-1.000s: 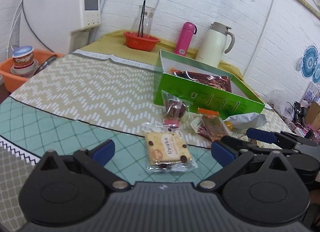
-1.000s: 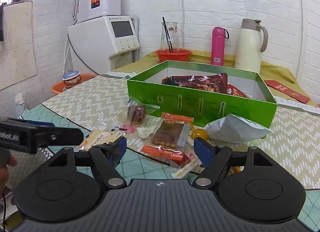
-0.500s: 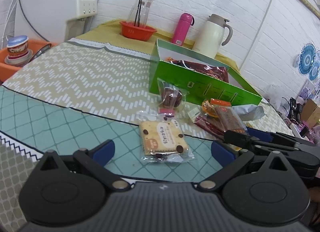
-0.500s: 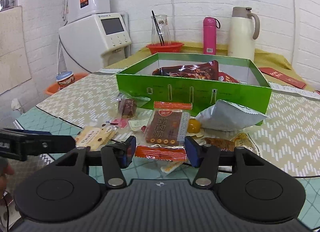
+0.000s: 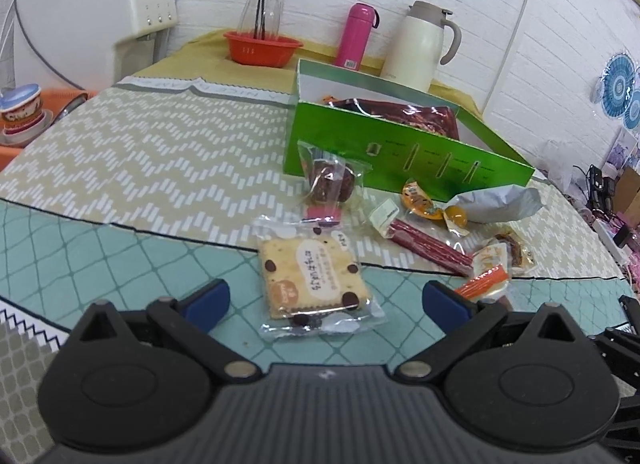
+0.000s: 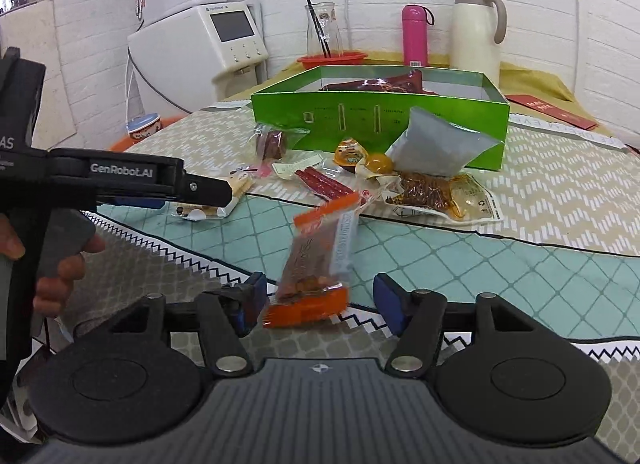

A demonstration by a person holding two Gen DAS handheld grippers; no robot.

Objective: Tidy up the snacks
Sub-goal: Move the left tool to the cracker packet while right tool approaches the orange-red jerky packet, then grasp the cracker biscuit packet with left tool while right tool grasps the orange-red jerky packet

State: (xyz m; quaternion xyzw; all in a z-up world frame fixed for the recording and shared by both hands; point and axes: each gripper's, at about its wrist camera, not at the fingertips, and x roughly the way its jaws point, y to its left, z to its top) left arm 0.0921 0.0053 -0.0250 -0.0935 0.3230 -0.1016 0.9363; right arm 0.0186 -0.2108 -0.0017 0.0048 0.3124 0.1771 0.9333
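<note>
The orange-ended snack packet (image 6: pixel 316 264) lies tilted between my right gripper (image 6: pixel 318 300), whose jaws have just been opening and press nothing, while the biscuit packet (image 5: pixel 314 278) rests on the surface (image 5: pixel 120 256) between my released left gripper (image 5: pixel 326 302), the green box (image 5: pixel 404 160) beyond.

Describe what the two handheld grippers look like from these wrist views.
Both are black plastic. The left gripper and right gripper each show a ribbed dark grey body, two round housings, linkage arms with silver pivot pins, and blue pads on the fingers. Seen side-on from the right wrist, the left one carries white "GenRobot.AI" lettering and a grey trigger under the hand. No sleeve is visible.
</note>
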